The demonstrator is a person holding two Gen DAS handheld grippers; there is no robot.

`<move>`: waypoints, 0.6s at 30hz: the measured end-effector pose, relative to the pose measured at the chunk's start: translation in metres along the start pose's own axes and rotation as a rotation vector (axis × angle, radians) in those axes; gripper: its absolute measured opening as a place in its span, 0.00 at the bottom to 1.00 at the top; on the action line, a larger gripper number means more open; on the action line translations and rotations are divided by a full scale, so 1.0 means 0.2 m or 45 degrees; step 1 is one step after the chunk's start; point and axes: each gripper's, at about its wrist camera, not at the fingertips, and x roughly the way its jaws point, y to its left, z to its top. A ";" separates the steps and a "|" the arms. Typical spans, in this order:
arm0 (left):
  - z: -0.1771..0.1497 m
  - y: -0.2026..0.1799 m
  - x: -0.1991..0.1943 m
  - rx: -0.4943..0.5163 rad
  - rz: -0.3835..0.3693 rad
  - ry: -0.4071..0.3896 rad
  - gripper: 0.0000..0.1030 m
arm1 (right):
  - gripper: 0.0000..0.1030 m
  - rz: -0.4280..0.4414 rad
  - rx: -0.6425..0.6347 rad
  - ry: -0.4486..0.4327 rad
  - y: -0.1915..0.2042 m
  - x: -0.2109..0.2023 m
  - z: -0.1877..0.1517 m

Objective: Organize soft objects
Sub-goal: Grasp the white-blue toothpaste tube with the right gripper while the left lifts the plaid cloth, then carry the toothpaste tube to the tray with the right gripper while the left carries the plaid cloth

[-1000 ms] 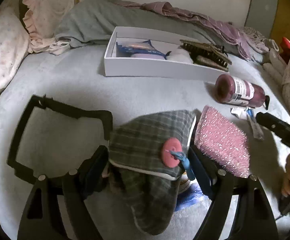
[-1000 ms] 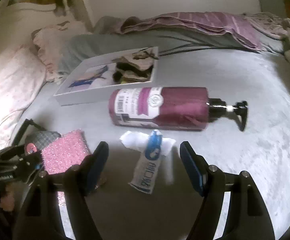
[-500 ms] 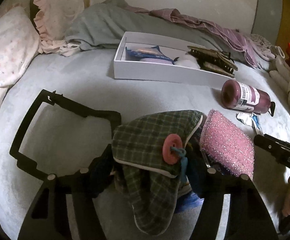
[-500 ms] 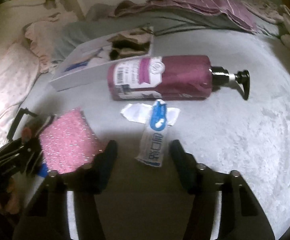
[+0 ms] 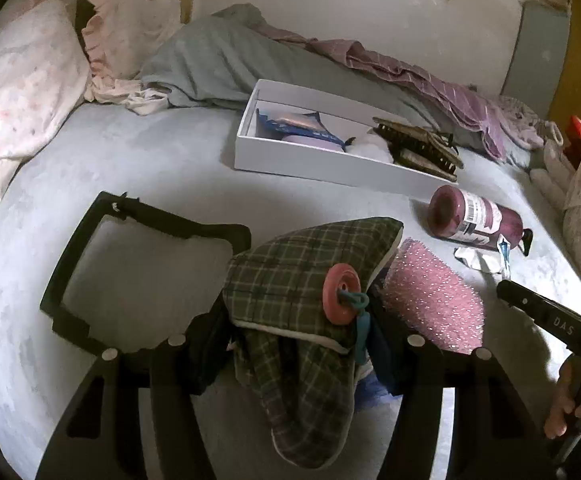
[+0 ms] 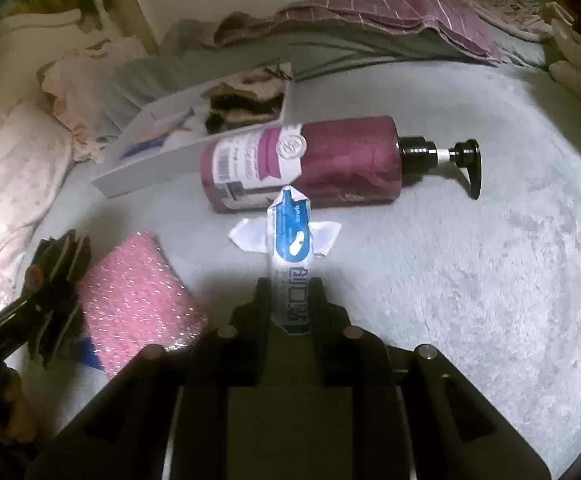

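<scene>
My left gripper (image 5: 296,344) is shut on a green plaid cloth pouch (image 5: 298,280) with a pink button, held just above the bed. A pink sparkly sponge (image 5: 430,296) lies right of it; it also shows in the right wrist view (image 6: 134,300). My right gripper (image 6: 290,300) is shut on the lower end of a blue and white tube (image 6: 290,256), which lies over a white wrapper (image 6: 250,236). The right gripper shows at the right edge of the left wrist view (image 5: 546,316). A white box (image 5: 330,160) at the back holds a blue item and brushes.
A maroon pump bottle (image 6: 310,160) lies on its side just beyond the tube, also in the left wrist view (image 5: 474,216). A black frame (image 5: 130,216) lies on the grey bed left of the pouch. Pillows (image 5: 22,92) and rumpled blankets (image 5: 230,60) line the back.
My right gripper moved forward over the tube and closed on it. My left gripper kept its hold on the plaid pouch and lifted slightly.
</scene>
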 end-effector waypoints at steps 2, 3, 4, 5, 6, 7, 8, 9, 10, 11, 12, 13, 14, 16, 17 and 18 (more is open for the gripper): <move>0.00 0.00 -0.01 -0.008 -0.007 -0.005 0.58 | 0.19 0.028 -0.009 -0.030 0.01 -0.02 0.00; 0.00 0.00 -0.02 -0.008 -0.006 -0.009 0.58 | 0.19 0.044 -0.019 -0.051 0.02 -0.04 0.00; 0.00 0.00 -0.03 -0.005 -0.003 -0.013 0.58 | 0.19 0.058 -0.034 -0.071 0.03 -0.05 0.00; 0.01 -0.01 -0.04 0.001 -0.005 -0.022 0.59 | 0.19 0.074 -0.049 -0.087 0.05 -0.06 0.00; 0.02 -0.01 -0.05 0.005 -0.016 -0.036 0.59 | 0.19 0.091 -0.063 -0.102 0.06 -0.07 0.00; 0.02 -0.01 -0.06 0.007 -0.029 -0.047 0.59 | 0.19 0.110 -0.076 -0.113 0.07 -0.08 0.00; 0.03 -0.01 -0.08 0.009 -0.053 -0.059 0.59 | 0.19 0.123 -0.087 -0.119 0.08 -0.09 0.00; 0.03 -0.02 -0.09 0.007 -0.066 -0.068 0.59 | 0.19 0.140 -0.102 -0.126 0.10 -0.09 0.00; 0.03 -0.02 -0.10 0.006 -0.073 -0.072 0.59 | 0.19 0.150 -0.115 -0.129 0.11 -0.09 0.00; 0.04 -0.02 -0.10 0.009 -0.068 -0.071 0.59 | 0.19 0.157 -0.127 -0.132 0.12 -0.10 0.00; 0.04 -0.01 -0.10 0.009 -0.064 -0.068 0.59 | 0.19 0.161 -0.135 -0.136 0.13 -0.10 0.00; 0.04 -0.01 -0.09 0.005 -0.059 -0.056 0.59 | 0.19 0.164 -0.137 -0.139 0.13 -0.10 0.00; 0.04 0.00 -0.08 -0.002 -0.060 -0.044 0.60 | 0.19 0.166 -0.135 -0.140 0.13 -0.10 0.00; 0.04 0.01 -0.07 -0.015 -0.047 -0.018 0.61 | 0.19 0.169 -0.123 -0.134 0.12 -0.10 0.00; 0.03 0.01 -0.06 -0.006 -0.024 -0.013 0.61 | 0.19 0.170 -0.113 -0.130 0.11 -0.09 0.00; 0.03 -0.01 -0.06 0.017 0.006 -0.013 0.61 | 0.19 0.173 -0.099 -0.125 0.10 -0.09 0.00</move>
